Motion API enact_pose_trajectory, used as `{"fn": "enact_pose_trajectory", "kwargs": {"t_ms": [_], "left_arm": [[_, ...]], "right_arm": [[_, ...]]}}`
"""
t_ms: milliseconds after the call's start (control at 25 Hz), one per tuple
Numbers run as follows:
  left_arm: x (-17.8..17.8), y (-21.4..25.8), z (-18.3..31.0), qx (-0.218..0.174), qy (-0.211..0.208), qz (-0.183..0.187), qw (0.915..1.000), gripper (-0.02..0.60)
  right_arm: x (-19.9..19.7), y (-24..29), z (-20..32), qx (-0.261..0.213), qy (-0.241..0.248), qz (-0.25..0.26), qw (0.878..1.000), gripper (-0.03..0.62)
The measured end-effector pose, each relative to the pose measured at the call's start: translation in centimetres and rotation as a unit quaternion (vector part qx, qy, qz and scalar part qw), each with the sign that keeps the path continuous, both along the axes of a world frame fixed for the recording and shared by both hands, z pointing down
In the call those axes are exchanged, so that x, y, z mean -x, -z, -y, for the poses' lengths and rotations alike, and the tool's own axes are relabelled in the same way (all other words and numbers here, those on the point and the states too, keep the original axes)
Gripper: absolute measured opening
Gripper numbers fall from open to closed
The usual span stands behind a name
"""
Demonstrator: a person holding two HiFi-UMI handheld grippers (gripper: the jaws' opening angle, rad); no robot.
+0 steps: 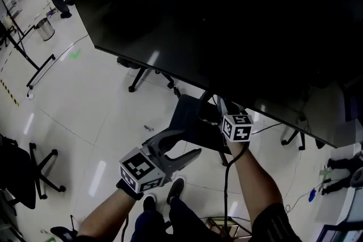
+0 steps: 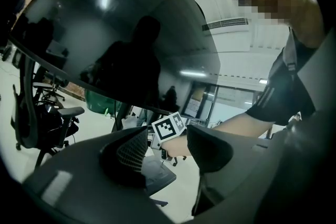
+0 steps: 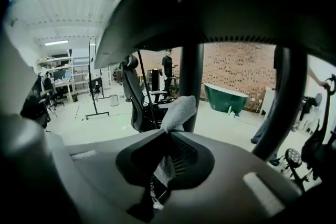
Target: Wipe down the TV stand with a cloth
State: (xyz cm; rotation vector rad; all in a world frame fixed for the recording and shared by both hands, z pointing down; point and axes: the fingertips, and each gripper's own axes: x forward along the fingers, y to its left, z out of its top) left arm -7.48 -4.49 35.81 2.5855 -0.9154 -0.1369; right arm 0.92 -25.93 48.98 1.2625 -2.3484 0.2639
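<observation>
While looking along rt gripper, can see both jaws pressed together on pale grey fabric cloth: pinched low betw black ribbed pads, w/ loose upper end standing up past tips and short tail hanging below. Right behind that upper end, upright post of black metal wheeled TV stand; can't tell whether touching post or just in front. Above, lower edge of large black flat TV screen. Further back on glossy white floor: black high-back office chair left of post, dark green oval bathtub against red brick wall right of post, standing person in dark clothes betw chair and post.

From head view, rt gripper up under lower edge of screen, close to dark shelf of stand; splayed castor legs of stand on floor below screen, toward both its ends. Lt gripper lower and nearer, apart from stand, pointing roughly level. Jaws there moderately apart, nothing gripped; betw them only rt gripper's black-and-white marker cube and bare forearm, both well beyond tips. Upper left of lt gripper view filled by screen, w/ black swivel chair w/ armrests at left edge.
</observation>
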Motion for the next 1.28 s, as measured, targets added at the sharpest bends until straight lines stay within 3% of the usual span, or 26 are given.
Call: {"fn": "enact_pose_trajectory", "kwargs": {"t_ms": [320,640,1280], "left_arm": [[0.8,-3.3,1.6,0.012,0.01,-0.021,0.9997,0.256],[1.2,-6.5,2.0,0.026,0.014,-0.027,0.9992,0.256],[-1.7,-8.9,3.9,0.035,0.007,-0.009,0.9993,0.256]], "right_arm": [[-0.4,-2.6,5.9,-0.018,-0.021,-0.021,0.999,0.017],[0.9,-4.7,7.4,-0.019,-0.011,-0.024,0.999,0.017],[-0.1,-15.6,8.2,0.093,0.005,-0.038,0.995,0.017]]}}
